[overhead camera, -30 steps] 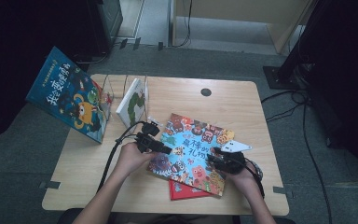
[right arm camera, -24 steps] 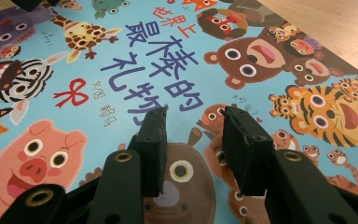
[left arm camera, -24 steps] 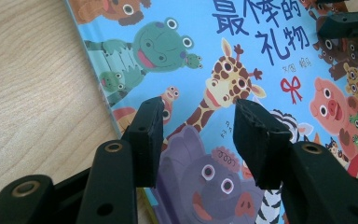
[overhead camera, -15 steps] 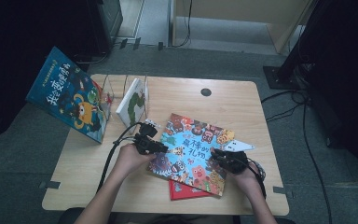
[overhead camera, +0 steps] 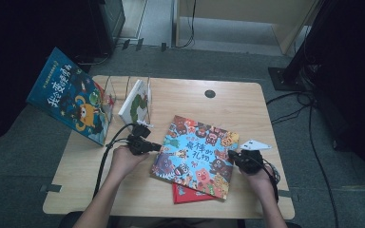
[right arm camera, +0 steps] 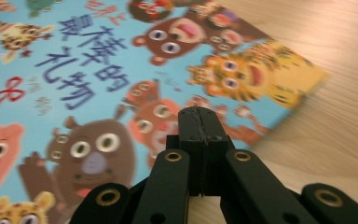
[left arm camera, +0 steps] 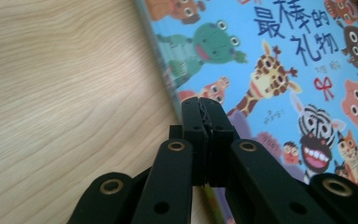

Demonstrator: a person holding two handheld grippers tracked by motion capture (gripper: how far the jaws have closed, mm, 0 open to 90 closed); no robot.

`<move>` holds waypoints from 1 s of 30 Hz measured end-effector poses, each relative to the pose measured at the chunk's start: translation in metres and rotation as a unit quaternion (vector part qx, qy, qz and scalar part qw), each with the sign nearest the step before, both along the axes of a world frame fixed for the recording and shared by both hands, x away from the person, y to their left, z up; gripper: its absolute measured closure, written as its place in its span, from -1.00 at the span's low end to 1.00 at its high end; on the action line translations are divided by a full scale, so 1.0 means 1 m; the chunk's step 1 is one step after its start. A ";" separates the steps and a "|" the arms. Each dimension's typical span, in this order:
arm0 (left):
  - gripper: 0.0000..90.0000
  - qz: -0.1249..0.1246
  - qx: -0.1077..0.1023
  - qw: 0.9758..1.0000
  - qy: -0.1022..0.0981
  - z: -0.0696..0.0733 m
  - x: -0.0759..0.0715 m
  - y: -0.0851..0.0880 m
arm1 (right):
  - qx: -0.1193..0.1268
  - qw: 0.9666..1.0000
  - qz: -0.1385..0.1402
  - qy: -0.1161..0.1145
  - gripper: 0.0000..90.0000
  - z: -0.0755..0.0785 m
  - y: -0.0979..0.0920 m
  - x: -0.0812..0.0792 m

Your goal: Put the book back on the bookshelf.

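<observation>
Both claws had just snapped closed: left gripper (overhead camera: 158, 147) and right gripper (overhead camera: 231, 155) pinched the animal book's (overhead camera: 197, 148) opposite edges.

Both forearms come in from the bottom of the high view, angled inward. Left tool (overhead camera: 158, 147) & right tool (overhead camera: 231, 156) face each other, jaws just closed, pads pressed together (nothing visible btwn them).

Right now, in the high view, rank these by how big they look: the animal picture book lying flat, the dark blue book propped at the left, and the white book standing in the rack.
1. Animal picture book and dark blue book: look alike, too close to rank.
2. White book: clearly smallest, seen partly edge-on.
</observation>
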State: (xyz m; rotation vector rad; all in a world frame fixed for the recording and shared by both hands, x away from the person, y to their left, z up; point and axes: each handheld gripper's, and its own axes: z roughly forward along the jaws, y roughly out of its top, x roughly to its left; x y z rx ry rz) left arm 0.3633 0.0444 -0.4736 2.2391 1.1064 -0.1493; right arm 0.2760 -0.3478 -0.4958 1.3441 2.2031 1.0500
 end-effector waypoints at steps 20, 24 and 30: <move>1.00 0.005 0.008 1.000 0.012 -0.017 -0.002 0.001 | 0.024 0.997 -0.049 0.046 1.00 -0.003 -0.021 0.002; 1.00 0.006 0.008 1.000 0.017 -0.016 -0.004 0.002 | 0.027 0.997 -0.053 0.050 1.00 -0.004 -0.022 0.003; 1.00 0.010 0.004 1.000 0.023 -0.017 -0.008 0.004 | 0.021 0.997 -0.058 0.046 1.00 -0.004 -0.020 0.006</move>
